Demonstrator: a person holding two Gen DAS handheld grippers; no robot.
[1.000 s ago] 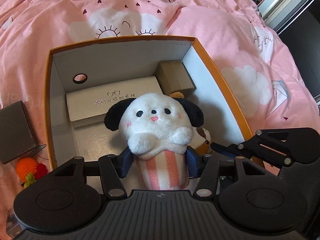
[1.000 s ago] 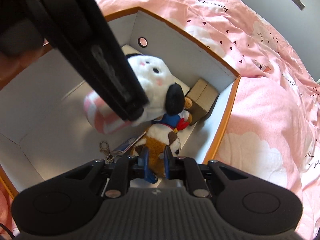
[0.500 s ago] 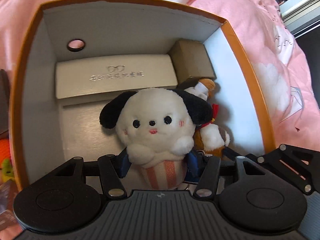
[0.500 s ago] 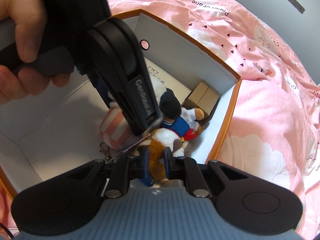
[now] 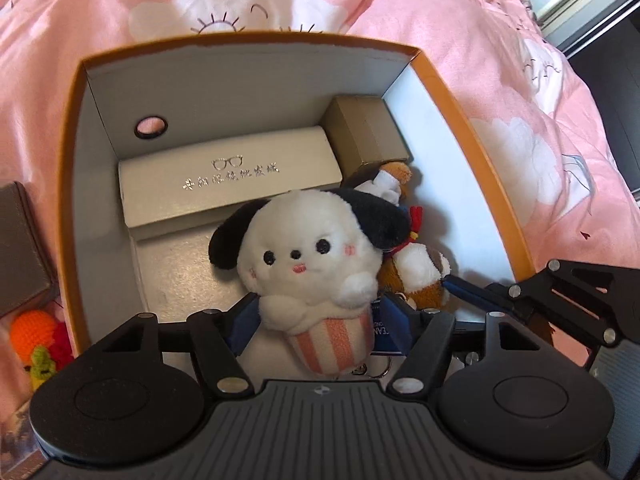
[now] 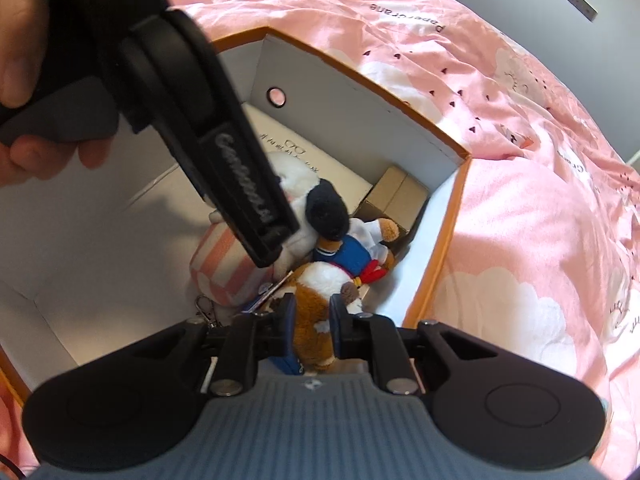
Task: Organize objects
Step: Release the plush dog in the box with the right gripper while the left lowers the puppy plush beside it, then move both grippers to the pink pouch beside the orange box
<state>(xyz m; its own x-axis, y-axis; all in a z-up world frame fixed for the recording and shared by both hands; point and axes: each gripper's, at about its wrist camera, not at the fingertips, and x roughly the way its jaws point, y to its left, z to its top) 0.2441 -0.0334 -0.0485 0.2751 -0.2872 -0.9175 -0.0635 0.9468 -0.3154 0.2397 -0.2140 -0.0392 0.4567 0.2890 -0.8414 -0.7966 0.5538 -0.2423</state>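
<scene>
Inside the orange-rimmed box [image 5: 472, 120], near its front-right corner, the white dog plush [image 5: 310, 264] w/ black ears and pink-striped base sits between the left gripper [image 5: 320, 316] fingers, jaws closed narrow on the striped base. Right beside it, touching, lies the brown-and-white plush [image 6: 320, 292] w/ blue top; right gripper [image 6: 312, 316] jaws clamp narrow on its brown body. A keyring clasp [image 6: 204, 308] lies on the box floor by the striped base. Along the box's back wall: long glasses case [image 5: 228, 176], small brown carton [image 5: 368, 132] in the back-right corner. Outside the box's left wall, on the pink bedspread [image 5: 500, 64]: grey box [image 5: 20, 248], orange crochet toy [image 5: 34, 328].
</scene>
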